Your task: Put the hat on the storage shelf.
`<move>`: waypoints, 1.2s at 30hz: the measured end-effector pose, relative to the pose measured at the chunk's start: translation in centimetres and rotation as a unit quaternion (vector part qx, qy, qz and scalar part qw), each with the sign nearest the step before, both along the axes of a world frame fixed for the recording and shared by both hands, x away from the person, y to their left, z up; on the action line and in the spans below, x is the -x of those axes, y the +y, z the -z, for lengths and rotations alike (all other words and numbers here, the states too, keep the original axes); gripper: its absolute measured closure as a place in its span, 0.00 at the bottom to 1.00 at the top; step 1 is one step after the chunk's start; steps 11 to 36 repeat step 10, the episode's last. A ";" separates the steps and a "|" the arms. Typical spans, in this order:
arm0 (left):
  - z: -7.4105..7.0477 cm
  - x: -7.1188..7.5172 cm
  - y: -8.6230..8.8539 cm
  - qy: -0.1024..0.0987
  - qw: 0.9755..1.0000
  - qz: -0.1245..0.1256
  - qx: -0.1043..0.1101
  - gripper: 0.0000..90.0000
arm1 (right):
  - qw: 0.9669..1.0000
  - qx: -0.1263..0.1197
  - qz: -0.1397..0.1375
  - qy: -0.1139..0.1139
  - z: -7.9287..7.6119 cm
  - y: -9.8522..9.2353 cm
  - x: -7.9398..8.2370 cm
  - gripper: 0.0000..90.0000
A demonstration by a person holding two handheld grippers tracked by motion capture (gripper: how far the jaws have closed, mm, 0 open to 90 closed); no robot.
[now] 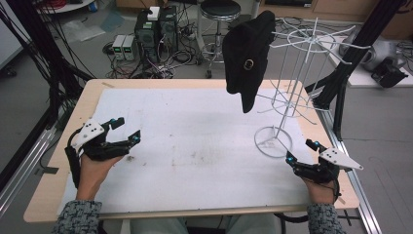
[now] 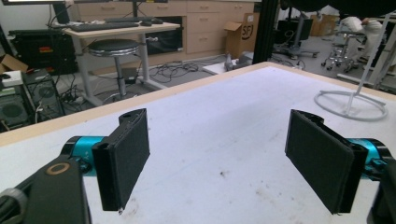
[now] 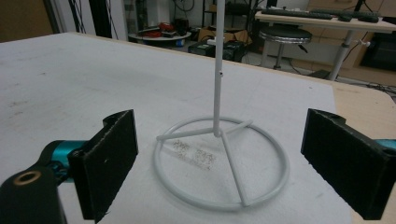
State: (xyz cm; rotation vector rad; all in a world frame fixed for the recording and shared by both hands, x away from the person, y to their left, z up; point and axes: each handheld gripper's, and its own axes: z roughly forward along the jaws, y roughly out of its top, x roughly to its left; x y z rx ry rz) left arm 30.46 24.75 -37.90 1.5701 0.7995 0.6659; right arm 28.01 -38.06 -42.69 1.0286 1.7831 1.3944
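A black cap [image 1: 246, 58] with a small buckle hangs from the top of a white wire rack [image 1: 298, 73] at the table's far right. The rack's ring base [image 1: 272, 141] rests on the white mat [image 1: 195, 141]. My left gripper [image 1: 127, 129] hovers low over the mat's left side, open, with nothing between its pads [image 2: 126, 158]. My right gripper [image 1: 301, 150] sits at the right edge, open, just short of the ring base [image 3: 210, 203]. It points at the rack's pole [image 3: 217, 70], and its jaws hold nothing. The left gripper view shows the rack base [image 2: 350, 100] far off to the right.
The mat covers most of the wooden table [image 1: 87, 102]. Black frame posts [image 1: 341, 97] stand beside the rack at the right, and cables hang at the left. A stool [image 1: 220, 9] and computer boxes [image 1: 156, 27] stand on the floor beyond the far edge.
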 end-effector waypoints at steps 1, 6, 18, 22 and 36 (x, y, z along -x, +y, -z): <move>0.1 0.1 0.1 0.001 1.000 -0.002 0.003 0.25 | 1.000 0.000 0.000 0.000 0.0 0.0 0.0 0.11; 0.5 0.3 0.3 0.002 1.000 -0.007 0.001 0.25 | 1.000 0.000 0.001 -0.002 0.0 0.1 0.0 0.11; 1.0 0.4 0.4 0.000 1.000 -0.017 -0.001 0.24 | 1.000 0.001 0.001 -0.001 0.0 0.0 0.0 0.11; 1.0 0.4 0.4 0.000 1.000 -0.017 -0.001 0.24 | 1.000 0.001 0.001 -0.001 0.0 0.0 0.0 0.11; 1.0 0.4 0.4 0.000 1.000 -0.017 -0.001 0.24 | 1.000 0.001 0.001 -0.001 0.0 0.0 0.0 0.11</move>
